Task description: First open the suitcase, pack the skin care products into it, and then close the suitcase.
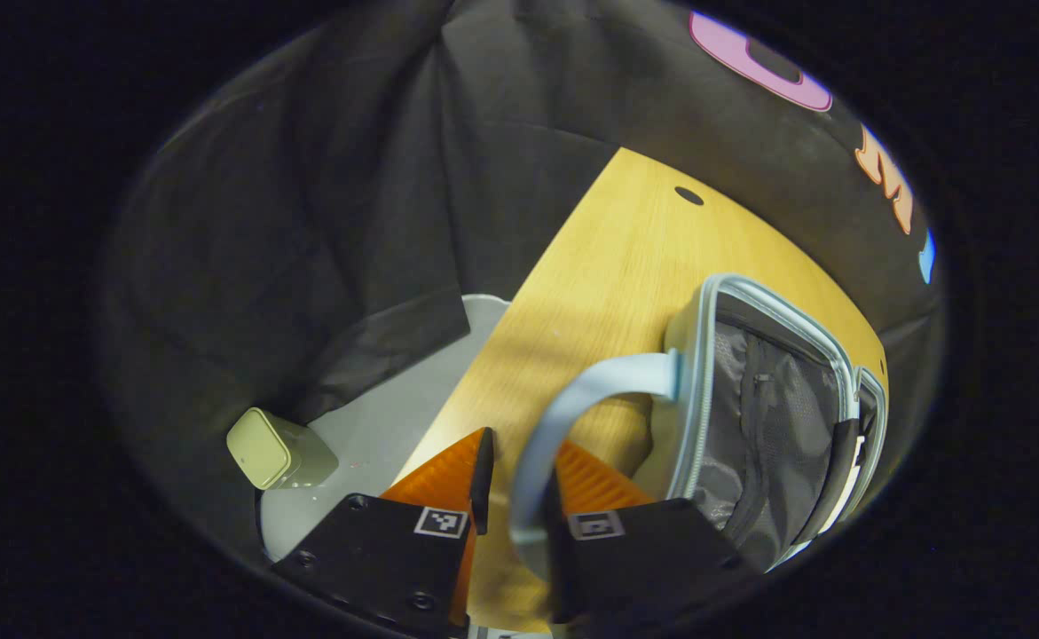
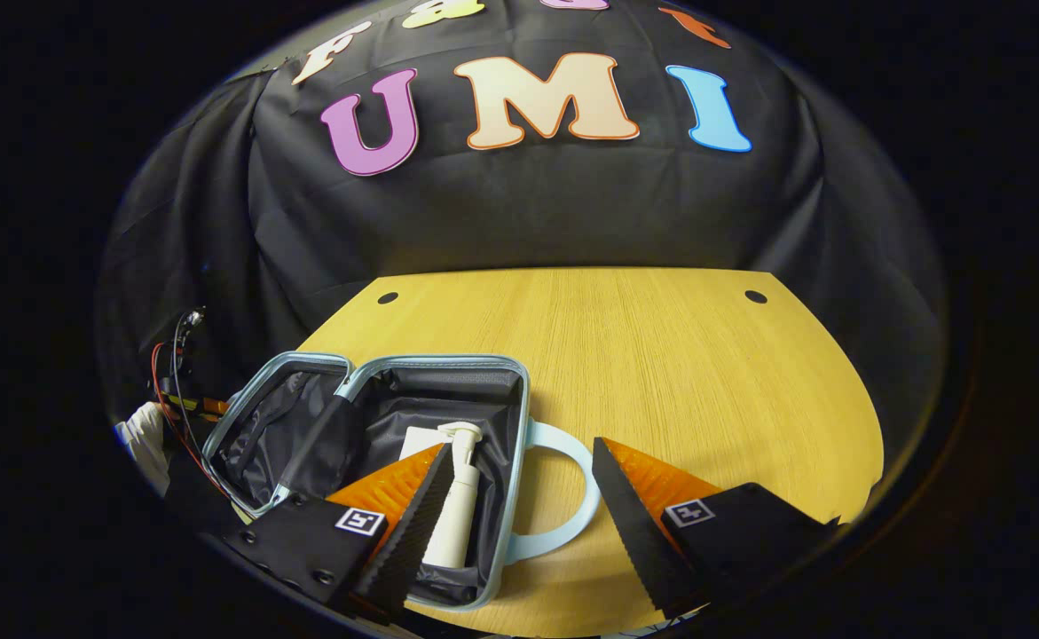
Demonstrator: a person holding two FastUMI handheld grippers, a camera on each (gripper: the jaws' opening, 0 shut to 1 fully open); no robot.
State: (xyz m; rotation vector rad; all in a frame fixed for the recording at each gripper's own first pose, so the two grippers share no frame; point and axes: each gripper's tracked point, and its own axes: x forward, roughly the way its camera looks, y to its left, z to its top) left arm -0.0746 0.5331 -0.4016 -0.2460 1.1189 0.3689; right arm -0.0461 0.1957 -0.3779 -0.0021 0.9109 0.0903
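Observation:
The light blue suitcase (image 2: pixel 435 364) lies open on the wooden table (image 2: pixel 661 355), its lid (image 2: pixel 279 435) spread to the left. Inside the base lie a white pump bottle (image 2: pixel 457 506) and a flat white box (image 2: pixel 421 439). My right gripper (image 2: pixel 519 444) is open above the base's near edge, one finger over the lining and the other beside the base's handle (image 2: pixel 572 497). In the left gripper view the mesh-lined half (image 1: pixel 750 426) stands at the right. Its pale blue handle (image 1: pixel 572 390) loops down between the fingers of my left gripper (image 1: pixel 521 484), which are closed in on it.
A pale green box (image 1: pixel 275 448) sits on the grey floor (image 1: pixel 377 435) past the table's left edge. A gloved hand (image 2: pixel 142 439) with wires shows beside the lid. The table has two dark holes (image 2: pixel 755 296) near the back. Black cloth walls surround the booth.

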